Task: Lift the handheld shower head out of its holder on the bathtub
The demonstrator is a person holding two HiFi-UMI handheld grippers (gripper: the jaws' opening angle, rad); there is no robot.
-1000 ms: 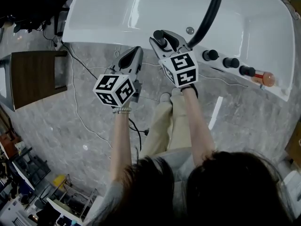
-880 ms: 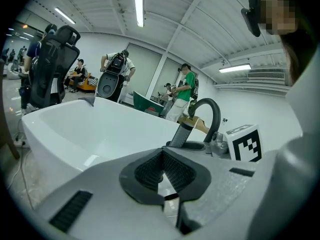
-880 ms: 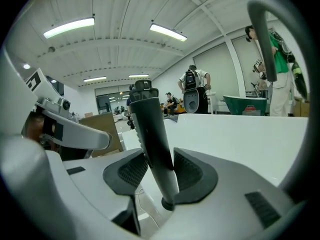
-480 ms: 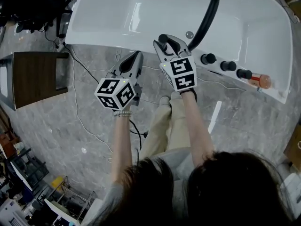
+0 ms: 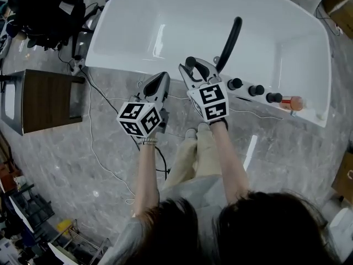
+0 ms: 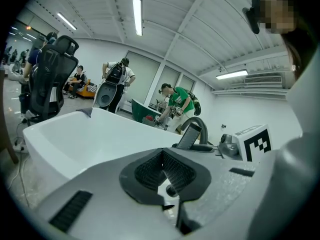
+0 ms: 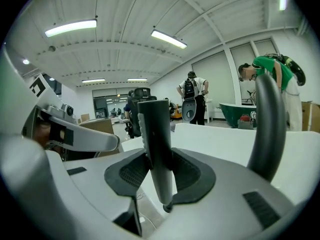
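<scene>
Right gripper's (image 7: 161, 178) shower head (image 7: 156, 134) beside bathtub (image 5: 124, 70)

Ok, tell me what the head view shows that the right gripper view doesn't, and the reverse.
Head view only: three black knobs and an orange bottle on the tub rim. Right gripper view only: the right hand-held gripper, its jaws just closed in, clamping the grey shower head. Both: the white bathtub and the curved black spout.

Head view steeply down on bathtub (image 5: 165, 15); gripper views close, level across it.
</scene>
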